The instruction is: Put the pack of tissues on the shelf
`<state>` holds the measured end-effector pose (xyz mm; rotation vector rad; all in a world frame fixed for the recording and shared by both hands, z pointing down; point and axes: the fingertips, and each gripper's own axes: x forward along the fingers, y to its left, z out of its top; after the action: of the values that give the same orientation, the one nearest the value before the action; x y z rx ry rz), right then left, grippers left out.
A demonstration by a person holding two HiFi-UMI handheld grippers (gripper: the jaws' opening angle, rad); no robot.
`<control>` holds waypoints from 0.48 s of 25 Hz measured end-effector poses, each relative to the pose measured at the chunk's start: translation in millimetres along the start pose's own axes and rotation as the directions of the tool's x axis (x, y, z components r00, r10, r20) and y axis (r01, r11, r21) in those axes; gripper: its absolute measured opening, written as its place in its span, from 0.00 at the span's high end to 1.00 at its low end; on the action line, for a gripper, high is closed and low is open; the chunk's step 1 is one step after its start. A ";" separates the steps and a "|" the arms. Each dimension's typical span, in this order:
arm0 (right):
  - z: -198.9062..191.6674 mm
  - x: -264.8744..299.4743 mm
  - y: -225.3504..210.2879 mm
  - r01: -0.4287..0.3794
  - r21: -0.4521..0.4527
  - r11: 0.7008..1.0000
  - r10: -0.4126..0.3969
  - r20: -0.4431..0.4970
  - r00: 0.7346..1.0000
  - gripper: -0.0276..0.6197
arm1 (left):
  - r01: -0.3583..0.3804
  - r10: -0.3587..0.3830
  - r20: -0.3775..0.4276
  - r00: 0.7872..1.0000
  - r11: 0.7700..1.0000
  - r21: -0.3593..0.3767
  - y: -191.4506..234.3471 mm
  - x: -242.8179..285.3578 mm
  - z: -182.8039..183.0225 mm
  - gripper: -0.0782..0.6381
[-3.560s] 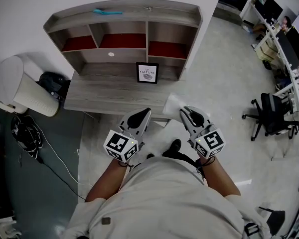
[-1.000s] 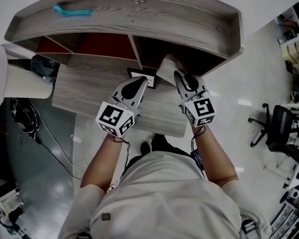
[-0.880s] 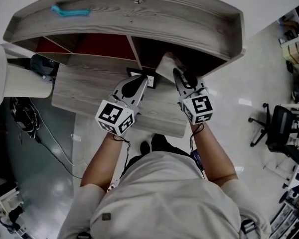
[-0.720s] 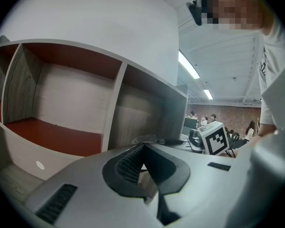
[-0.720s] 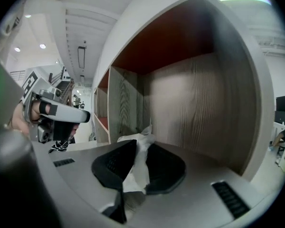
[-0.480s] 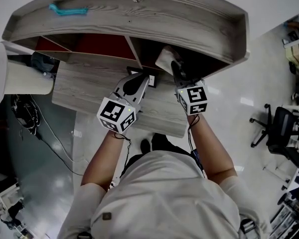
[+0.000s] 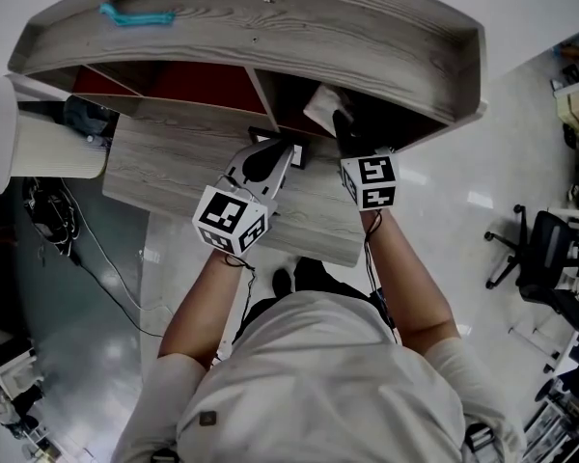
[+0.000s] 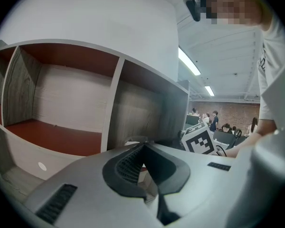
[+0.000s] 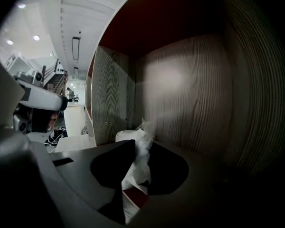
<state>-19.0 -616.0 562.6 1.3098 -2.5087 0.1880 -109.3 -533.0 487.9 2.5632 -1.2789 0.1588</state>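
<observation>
I read the right gripper [image 7: 341,123] reaching into the right-end compartment of the shelf [image 7: 270,27]. Its jaws have just been opening slightly, but both pads remain in contact with the pack of tissues [image 9: 138,158]. The pack sits low over the red floor, near the compartment's left partition and back wall. The left gripper [image 7: 280,149] has its jaws together and empty, and hovers over the desk top [image 7: 164,177].

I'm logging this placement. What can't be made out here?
- Head view: the shelf's top board hides most of the pack of tissues.
- Right gripper view: the right claw, jaws just opening around the pack, hides its underside; whether it rests on anything is unclear.
</observation>
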 end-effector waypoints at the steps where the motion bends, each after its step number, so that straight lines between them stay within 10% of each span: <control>1: 0.3 -0.5 0.4 0.001 -0.005 1.000 -0.001 0.001 1.000 0.81 | 0.000 0.000 -0.001 1.000 1.000 0.002 -0.7 -1.4 0.1 0.87; 12: 22.6 -14.1 7.3 0.004 -0.017 1.000 -0.003 0.056 0.998 0.58 | 0.010 -0.010 -0.006 1.000 1.000 0.013 -10.8 -24.2 1.9 0.87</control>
<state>-22.1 -606.5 536.8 1.3313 -2.5485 0.1306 -115.3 -508.9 478.7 2.5777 -1.2673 0.1735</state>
